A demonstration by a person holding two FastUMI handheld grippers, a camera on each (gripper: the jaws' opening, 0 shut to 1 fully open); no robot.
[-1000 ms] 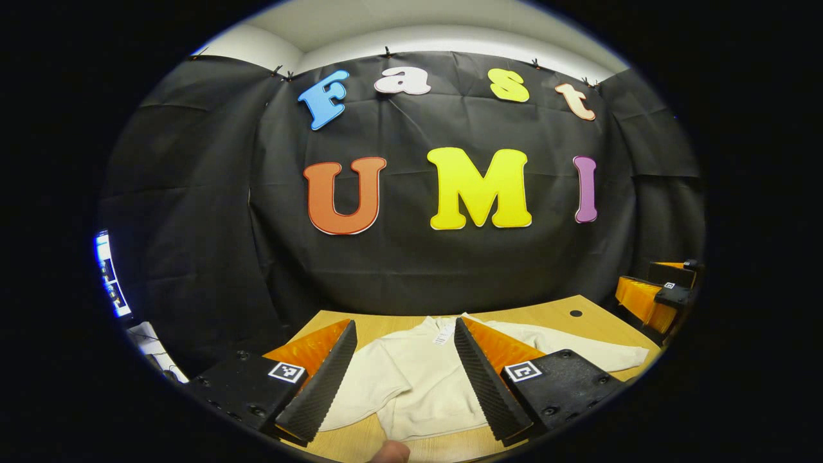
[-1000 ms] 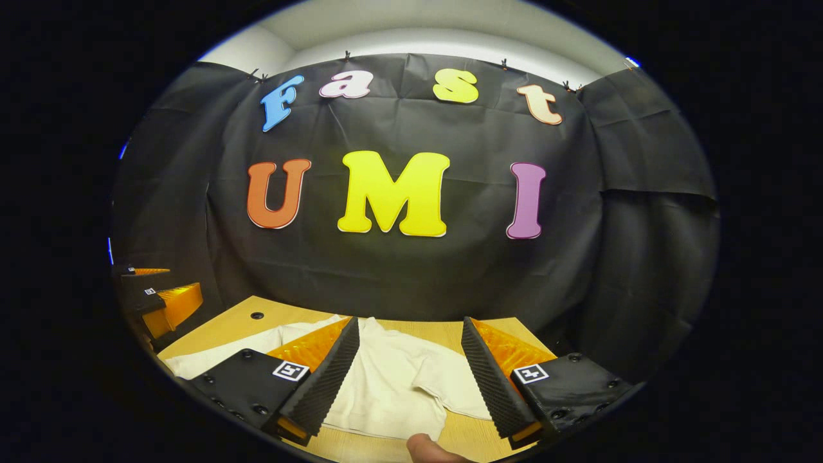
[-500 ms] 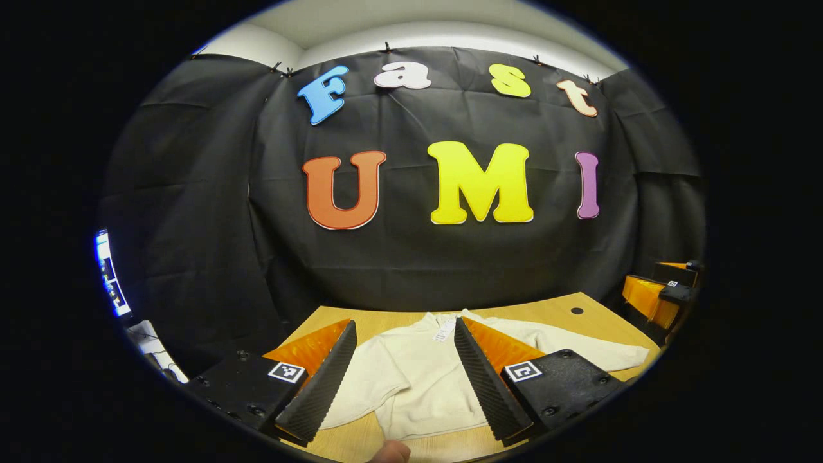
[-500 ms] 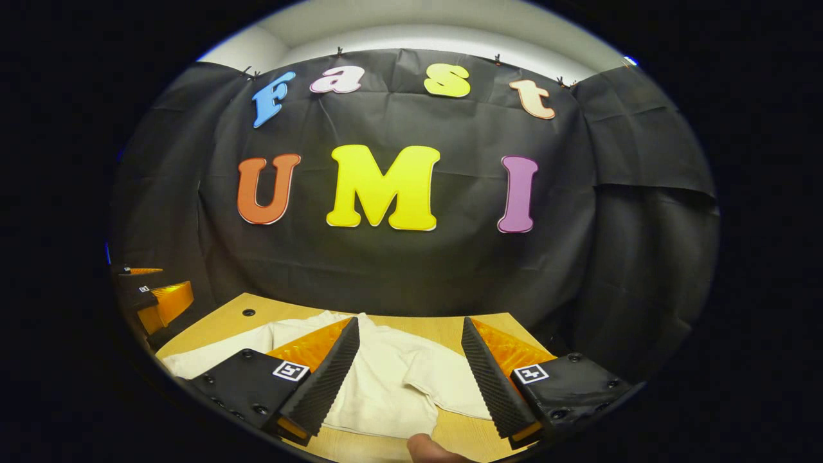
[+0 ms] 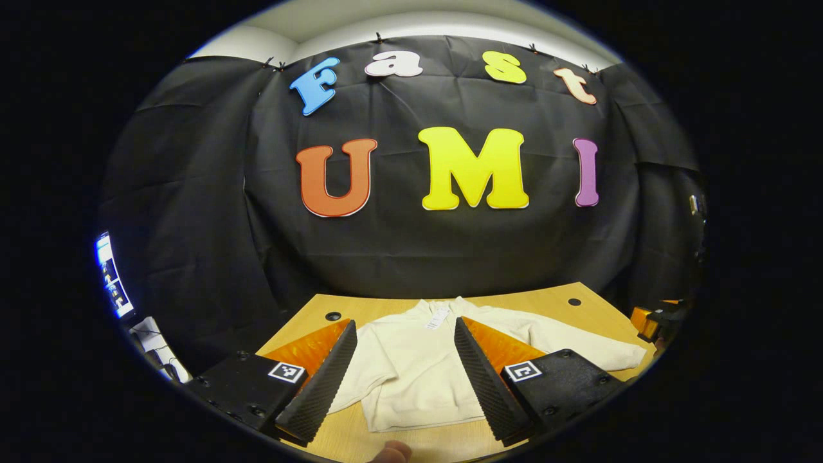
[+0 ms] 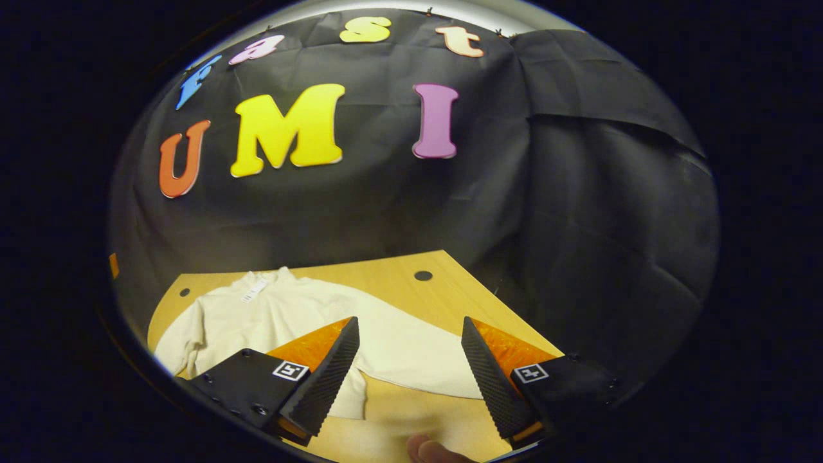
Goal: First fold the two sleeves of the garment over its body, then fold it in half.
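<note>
A cream long-sleeved sweatshirt [image 5: 411,366] lies flat on the wooden table [image 5: 566,315], collar and neck tag toward the back wall. Its left sleeve [image 5: 370,376] lies bent beside the body, and its right sleeve [image 5: 578,347] stretches out to the right. My left gripper [image 5: 404,323] hovers open over the body near the hem, holding nothing. My right gripper [image 6: 409,319] is open above the outstretched right sleeve [image 6: 411,354], with the body [image 6: 257,315] to its left. The right gripper [image 5: 656,318] also appears at the far right edge of the left gripper view.
The table has small round holes [image 5: 333,316] [image 6: 422,275] near its back corners. Black cloth walls close in behind and beside it. A lit screen [image 5: 109,276] stands off to the left. A fingertip [image 6: 424,448] shows at the bottom edge.
My right gripper has swung right and tipped down, from over the body to above the outstretched right sleeve. The left gripper has tipped down slightly. Both stay open.
</note>
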